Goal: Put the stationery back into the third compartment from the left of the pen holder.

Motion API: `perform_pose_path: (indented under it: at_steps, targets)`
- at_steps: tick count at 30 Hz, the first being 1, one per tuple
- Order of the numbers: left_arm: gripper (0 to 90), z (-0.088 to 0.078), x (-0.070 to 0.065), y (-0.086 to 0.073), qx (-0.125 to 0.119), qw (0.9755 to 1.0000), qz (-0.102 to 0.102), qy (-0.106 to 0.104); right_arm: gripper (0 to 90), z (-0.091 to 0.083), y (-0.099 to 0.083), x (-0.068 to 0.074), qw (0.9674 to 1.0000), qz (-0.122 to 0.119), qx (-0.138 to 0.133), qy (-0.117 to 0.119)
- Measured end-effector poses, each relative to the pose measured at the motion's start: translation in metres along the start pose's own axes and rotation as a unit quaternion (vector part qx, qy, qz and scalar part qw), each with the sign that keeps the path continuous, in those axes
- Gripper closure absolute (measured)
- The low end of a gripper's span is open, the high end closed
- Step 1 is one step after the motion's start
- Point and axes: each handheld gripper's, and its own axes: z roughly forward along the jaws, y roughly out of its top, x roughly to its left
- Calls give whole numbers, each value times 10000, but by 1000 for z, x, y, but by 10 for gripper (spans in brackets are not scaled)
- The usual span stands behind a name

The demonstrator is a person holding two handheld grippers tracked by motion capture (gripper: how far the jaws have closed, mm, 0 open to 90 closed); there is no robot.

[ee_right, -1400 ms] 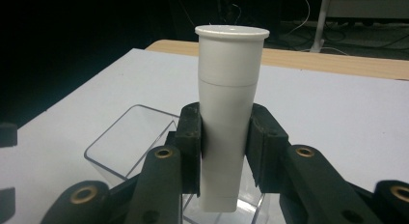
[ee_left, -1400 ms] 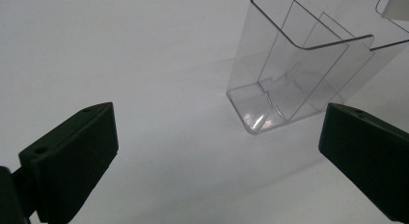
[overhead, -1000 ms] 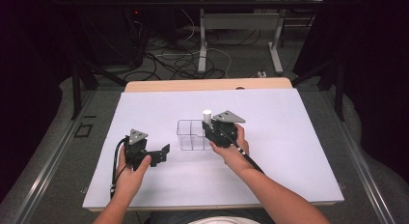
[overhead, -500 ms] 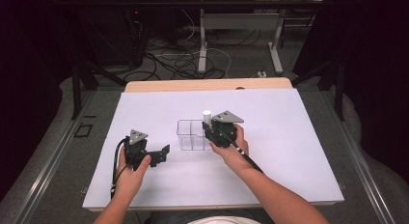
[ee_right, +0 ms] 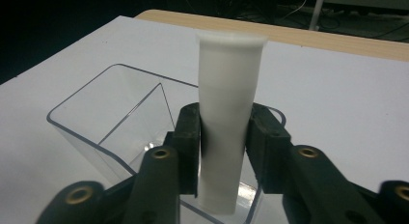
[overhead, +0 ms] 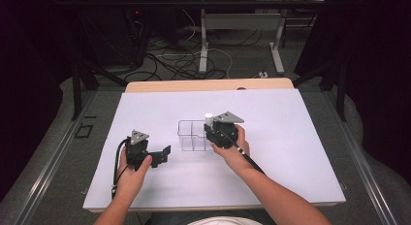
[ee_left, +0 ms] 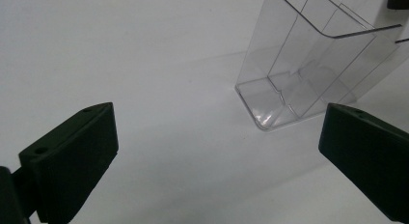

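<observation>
A clear plastic box with compartments [overhead: 193, 135] stands mid-table on the white sheet; its walls [ee_right: 103, 115] and base [ee_left: 275, 103] are see-through. My right gripper [overhead: 212, 129] is shut on an upright white tube [ee_right: 226, 118], whose lower end sits inside the box's right compartment; its cap [overhead: 209, 117] rises above the rim. My left gripper [overhead: 165, 153] rests on the sheet to the left of the box, open, with nothing between its jaws. Its fingers [ee_left: 72, 161] point toward the box's near corner.
The white sheet [overhead: 300, 137] covers most of a wooden table [overhead: 208, 84]. Beyond the far edge lie floor cables [overhead: 174, 60] and the legs of another table [overhead: 203, 40]. Dark curtains close in both sides.
</observation>
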Motion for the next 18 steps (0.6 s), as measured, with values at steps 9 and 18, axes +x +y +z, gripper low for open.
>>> perform_pose_path:
  at_steps: [9,18]
  targets:
    - [2,-1,4,0,-15,10000,-52,39,400,-12,4,-1,9994,-38,-85,326]
    - [2,-3,10,1,-73,9999,-87,112,156,-27,5,-13,9990,-216,-52,384]
